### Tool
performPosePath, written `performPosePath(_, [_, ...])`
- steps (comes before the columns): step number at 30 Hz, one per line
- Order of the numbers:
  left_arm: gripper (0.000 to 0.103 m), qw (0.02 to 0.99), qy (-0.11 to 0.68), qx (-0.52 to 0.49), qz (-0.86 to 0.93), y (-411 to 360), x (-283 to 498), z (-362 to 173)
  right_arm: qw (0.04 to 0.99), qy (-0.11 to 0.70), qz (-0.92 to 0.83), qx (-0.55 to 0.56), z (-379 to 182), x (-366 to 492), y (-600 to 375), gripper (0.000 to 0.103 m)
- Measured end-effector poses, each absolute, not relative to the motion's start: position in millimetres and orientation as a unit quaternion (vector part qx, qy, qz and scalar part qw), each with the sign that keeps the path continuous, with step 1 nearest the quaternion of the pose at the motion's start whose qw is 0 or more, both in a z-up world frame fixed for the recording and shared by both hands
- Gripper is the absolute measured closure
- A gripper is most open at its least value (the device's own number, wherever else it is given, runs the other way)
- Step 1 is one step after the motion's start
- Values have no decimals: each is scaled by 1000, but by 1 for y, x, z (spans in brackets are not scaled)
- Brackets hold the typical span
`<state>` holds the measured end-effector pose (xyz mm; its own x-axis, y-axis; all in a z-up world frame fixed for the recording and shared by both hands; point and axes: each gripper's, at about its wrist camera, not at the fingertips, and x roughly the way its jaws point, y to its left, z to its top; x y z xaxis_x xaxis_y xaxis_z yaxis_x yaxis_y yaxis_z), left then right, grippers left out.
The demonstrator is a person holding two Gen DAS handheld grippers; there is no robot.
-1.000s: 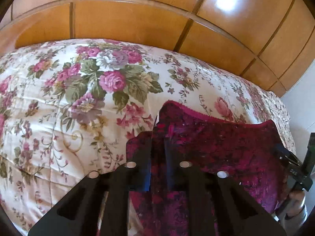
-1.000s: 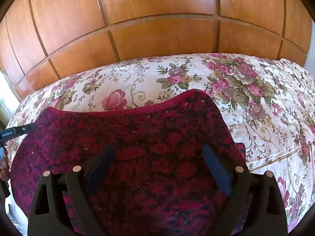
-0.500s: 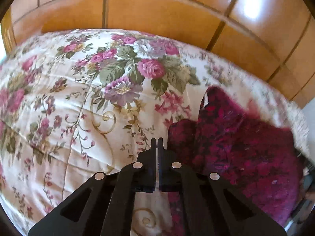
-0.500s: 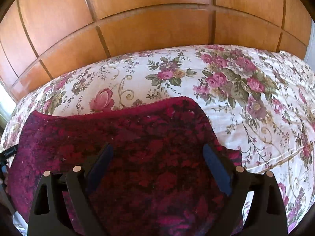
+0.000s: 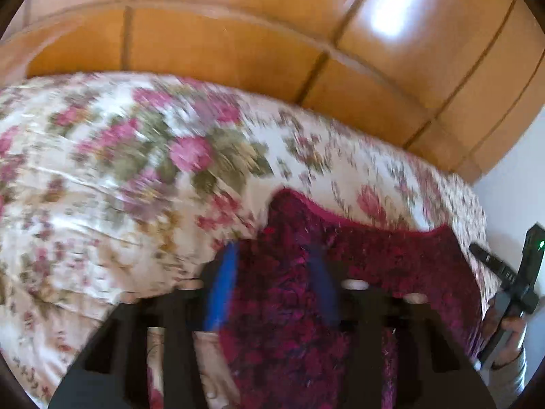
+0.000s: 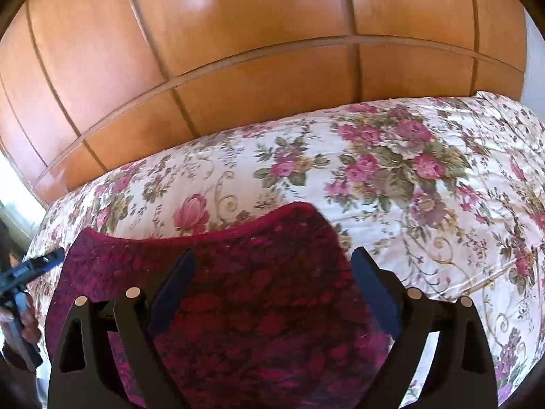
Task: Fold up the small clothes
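A dark red patterned garment [image 6: 252, 303] lies flat on the floral bedspread [image 6: 408, 177] near the bed's front edge. It also shows in the left wrist view [image 5: 374, 272], which is blurred. My left gripper [image 5: 272, 272] is open with its blue-padded fingers over the garment's left part. My right gripper [image 6: 272, 279] is open wide above the garment's right part, with nothing between its fingers. The right gripper shows at the right edge of the left wrist view [image 5: 511, 283], and the left gripper at the left edge of the right wrist view [image 6: 30, 269].
A wooden panelled wardrobe [image 6: 272, 51] stands behind the bed. The bedspread [image 5: 119, 187] stretches wide to the left of the garment. A white wall [image 5: 511, 187] is at the right.
My left gripper was shut and off the garment to the left half a second ago; it has opened and swung back over the garment. The right gripper stayed open over the cloth.
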<state>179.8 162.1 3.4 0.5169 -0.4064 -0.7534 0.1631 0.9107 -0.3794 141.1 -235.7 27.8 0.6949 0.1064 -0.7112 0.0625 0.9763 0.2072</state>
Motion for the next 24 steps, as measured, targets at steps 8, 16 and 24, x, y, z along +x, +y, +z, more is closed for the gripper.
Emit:
performPosePath(8, [92, 886, 427, -98, -150, 156, 169, 1, 879, 463, 9, 116, -6, 169, -252, 78])
performPosePath(16, [93, 895, 427, -74, -102, 157, 181, -7, 904, 421, -3, 77, 7, 177, -237, 88])
performPosePath(24, [86, 891, 440, -78, -78, 158, 175, -13, 888, 452, -36, 80, -28, 186, -244, 62])
